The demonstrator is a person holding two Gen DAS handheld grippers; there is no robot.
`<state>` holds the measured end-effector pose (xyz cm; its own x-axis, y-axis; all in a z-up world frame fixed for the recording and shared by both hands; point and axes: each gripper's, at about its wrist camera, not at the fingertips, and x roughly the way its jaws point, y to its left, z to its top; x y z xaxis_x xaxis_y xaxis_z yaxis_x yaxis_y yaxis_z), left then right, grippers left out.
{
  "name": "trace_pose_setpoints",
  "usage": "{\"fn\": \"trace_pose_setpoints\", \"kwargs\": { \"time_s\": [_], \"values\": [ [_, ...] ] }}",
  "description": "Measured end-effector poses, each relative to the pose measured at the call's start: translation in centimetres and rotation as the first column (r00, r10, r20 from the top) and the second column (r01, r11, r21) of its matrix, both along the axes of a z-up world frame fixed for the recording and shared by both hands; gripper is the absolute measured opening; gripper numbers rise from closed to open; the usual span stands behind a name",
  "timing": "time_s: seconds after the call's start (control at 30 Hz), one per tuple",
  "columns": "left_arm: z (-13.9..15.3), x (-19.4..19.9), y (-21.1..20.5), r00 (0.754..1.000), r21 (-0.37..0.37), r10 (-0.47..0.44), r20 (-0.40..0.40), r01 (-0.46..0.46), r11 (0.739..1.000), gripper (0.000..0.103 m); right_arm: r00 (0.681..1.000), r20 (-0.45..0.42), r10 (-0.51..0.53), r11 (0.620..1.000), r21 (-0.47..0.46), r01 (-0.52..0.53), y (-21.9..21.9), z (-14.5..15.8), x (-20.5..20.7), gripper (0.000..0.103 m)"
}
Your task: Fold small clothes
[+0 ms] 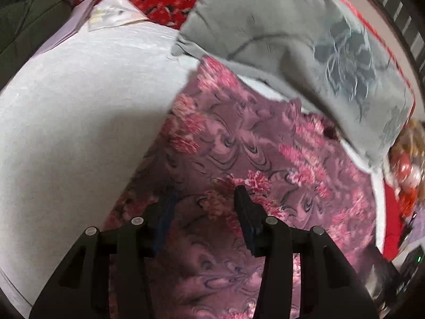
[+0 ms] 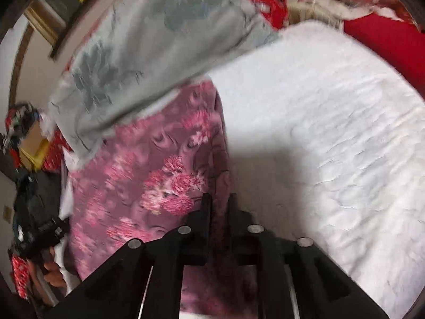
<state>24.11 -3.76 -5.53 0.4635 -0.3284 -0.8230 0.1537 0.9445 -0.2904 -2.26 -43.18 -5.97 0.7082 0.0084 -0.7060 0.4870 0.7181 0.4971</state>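
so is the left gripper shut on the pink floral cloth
No, the left gripper is open, its fingers spread apart over the pink floral cloth.

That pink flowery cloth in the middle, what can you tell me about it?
The pink floral garment is thin, soft-looking mauve fabric printed with pink blossoms and dark swirls. It lies spread on the white bed sheet, its far end tucked under a grey floral pillow. The right hand-held gripper pinches its edge; the left hand-held gripper is open over it.
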Motion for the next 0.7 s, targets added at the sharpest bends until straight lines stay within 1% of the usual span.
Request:
{"fn": "trace_pose_setpoints", "kwargs": {
  "time_s": [0.03,0.07,0.13,0.17,0.2,0.23,0.3,0.33,0.37,0.4,0.47,0.57,0.6,0.63,0.67,0.7],
  "values": [
    [0.3,-0.1,0.4,1.000,-0.001,0.010,0.016,-0.010,1.000,0.045,1.000,0.027,-0.012,1.000,0.016,0.011,-0.1,0.4,-0.7,0.025],
    [0.3,-0.1,0.4,1.000,0.009,0.013,0.023,-0.013,1.000,0.046,0.999,0.025,-0.023,1.000,0.021,0.022,-0.1,0.4,-1.3,0.029],
    [-0.5,0.2,0.0,1.000,0.056,0.016,0.016,-0.017,0.998,0.047,0.999,-0.038,-0.024,1.000,0.008,0.025,0.2,-0.7,-1.5,0.029],
    [-1.3,0.5,-0.4,1.000,0.095,0.013,-0.010,-0.012,0.995,0.047,0.996,-0.088,-0.013,1.000,0.005,0.013,0.5,-1.6,-1.4,0.027],
    [-1.5,0.6,-0.5,1.000,0.102,0.015,-0.024,-0.013,0.995,0.047,0.994,-0.104,-0.009,1.000,0.006,0.009,0.8,-1.8,-0.9,0.027],
    [-1.3,0.5,-0.4,1.000,0.091,0.023,-0.018,-0.022,0.996,0.047,0.995,-0.095,-0.019,1.000,-0.004,0.018,0.9,-1.4,-1.0,0.029],
    [-0.1,0.2,-0.4,0.999,0.052,0.030,0.027,-0.032,0.998,0.047,0.996,-0.075,-0.042,0.998,-0.040,0.039,1.2,0.2,-0.6,0.029],
    [0.4,0.1,-0.6,0.998,0.048,0.028,0.048,-0.031,0.998,0.047,0.999,-0.018,-0.035,0.997,-0.067,0.034,1.5,1.7,0.0,0.029],
    [0.9,-0.1,-1.0,0.997,0.052,0.026,0.073,-0.029,0.998,0.049,1.000,0.018,-0.024,0.996,-0.089,0.025,2.0,2.7,0.9,0.030],
    [1.2,-0.2,-1.7,0.995,0.066,0.020,0.099,-0.026,0.997,0.052,0.999,0.036,-0.015,0.994,-0.104,0.019,2.2,3.2,1.4,0.031],
    [1.3,-0.1,-2.9,0.993,0.099,0.007,0.115,-0.019,0.995,0.052,0.997,0.066,0.029,0.990,-0.137,-0.019,3.0,4.4,4.2,0.035],
    [0.8,0.1,-4.7,0.993,0.139,-0.026,0.112,0.011,0.990,0.052,0.996,0.058,0.070,0.980,-0.192,-0.057,4.3,4.8,8.4,0.035],
    [0.7,0.2,-5.1,0.993,0.149,-0.031,0.115,0.014,0.989,0.052,0.996,0.054,0.075,0.977,-0.204,-0.062,4.5,4.7,8.9,0.036],
    [0.6,0.2,-5.5,0.992,0.169,-0.033,0.123,0.012,0.986,0.052,0.996,0.040,0.079,0.969,-0.237,-0.067,4.9,4.2,10.2,0.039],
    [0.5,0.2,-5.9,0.991,0.186,-0.034,0.130,0.009,0.983,0.052,0.997,0.022,0.080,0.963,-0.258,-0.072,4.8,3.7,10.7,0.042],
    [0.4,0.3,-6.1,0.990,0.198,-0.035,0.135,0.007,0.980,0.052,0.996,-0.016,0.085,0.959,-0.270,-0.086,5.0,2.4,11.6,0.046]
  ]
}}
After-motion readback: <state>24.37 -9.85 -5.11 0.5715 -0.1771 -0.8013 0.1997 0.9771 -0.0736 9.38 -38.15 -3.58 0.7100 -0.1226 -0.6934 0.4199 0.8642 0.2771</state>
